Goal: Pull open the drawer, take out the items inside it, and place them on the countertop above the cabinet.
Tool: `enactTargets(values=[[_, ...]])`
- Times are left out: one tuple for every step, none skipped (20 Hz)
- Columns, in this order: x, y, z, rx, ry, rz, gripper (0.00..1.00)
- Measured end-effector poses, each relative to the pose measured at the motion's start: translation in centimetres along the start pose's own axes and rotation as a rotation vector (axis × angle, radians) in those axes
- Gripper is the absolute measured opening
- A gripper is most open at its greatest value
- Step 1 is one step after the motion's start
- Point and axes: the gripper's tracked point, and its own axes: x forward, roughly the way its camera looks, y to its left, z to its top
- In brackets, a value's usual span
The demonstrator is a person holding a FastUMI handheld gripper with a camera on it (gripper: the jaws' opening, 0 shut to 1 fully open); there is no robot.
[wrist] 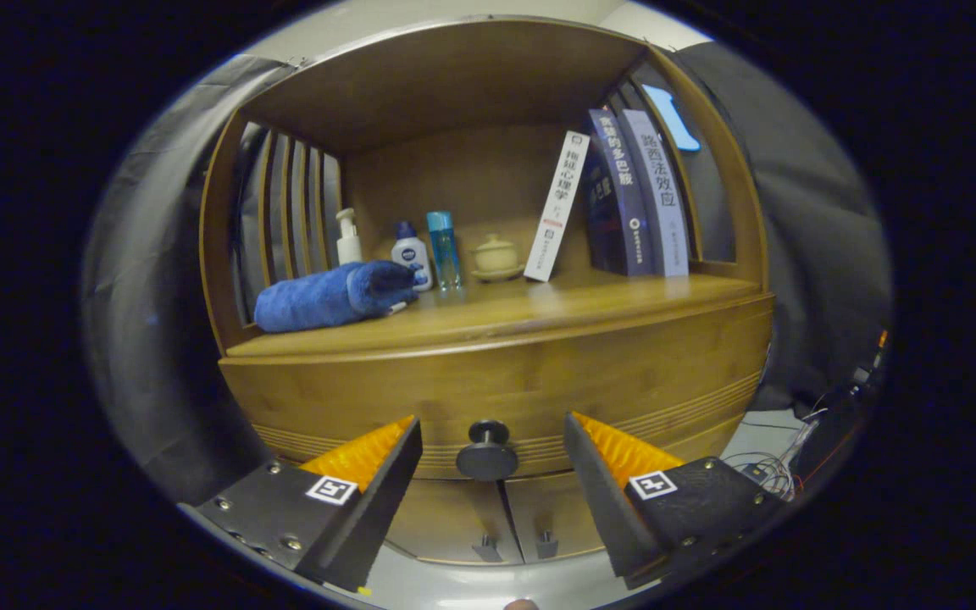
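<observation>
A wooden cabinet has a shut drawer point(539, 381) with a dark round knob point(488, 453) low on its front. My gripper point(492, 428) stands open, its two fingers spread on either side of the knob, which lies between them without touching either. Above the drawer runs the wooden countertop point(590, 301). What lies inside the drawer is hidden.
On the countertop lie a rolled blue towel point(331, 296), a pump bottle point(347, 239), a small white bottle point(411, 254), a blue bottle point(443, 250), a lidded cup point(496, 257) and leaning books point(623, 195). Two small doors point(505, 525) sit below the drawer. Cables point(768, 470) lie on the floor at right.
</observation>
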Motion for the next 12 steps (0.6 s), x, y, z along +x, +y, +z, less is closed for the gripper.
enactTargets(values=[[0.3, -0.2, -0.4, -0.015, 0.000, -0.019, 0.88], [0.6, 0.2, -0.6, -0.015, 0.001, -0.022, 0.74], [0.9, -0.1, -0.9, -0.019, 0.006, -0.040, 0.61], [0.3, -0.1, -0.9, -0.022, 0.006, -0.054, 0.48], [1.2, -0.1, -0.7, -0.025, -0.016, -0.070, 0.45], [1.3, -0.1, -0.9, -0.030, -0.018, -0.089, 0.42], [1.4, -0.1, -0.7, -0.036, -0.028, -0.101, 0.42], [1.3, -0.1, -1.0, -0.032, -0.021, -0.106, 0.42], [1.7, -0.1, -1.0, -0.030, -0.008, -0.099, 0.42], [1.5, 0.1, -1.4, -0.030, 0.025, -0.083, 0.39], [1.8, 0.1, -1.2, -0.038, 0.036, -0.068, 0.37], [2.2, 0.2, -1.8, -0.052, 0.062, -0.064, 0.34]])
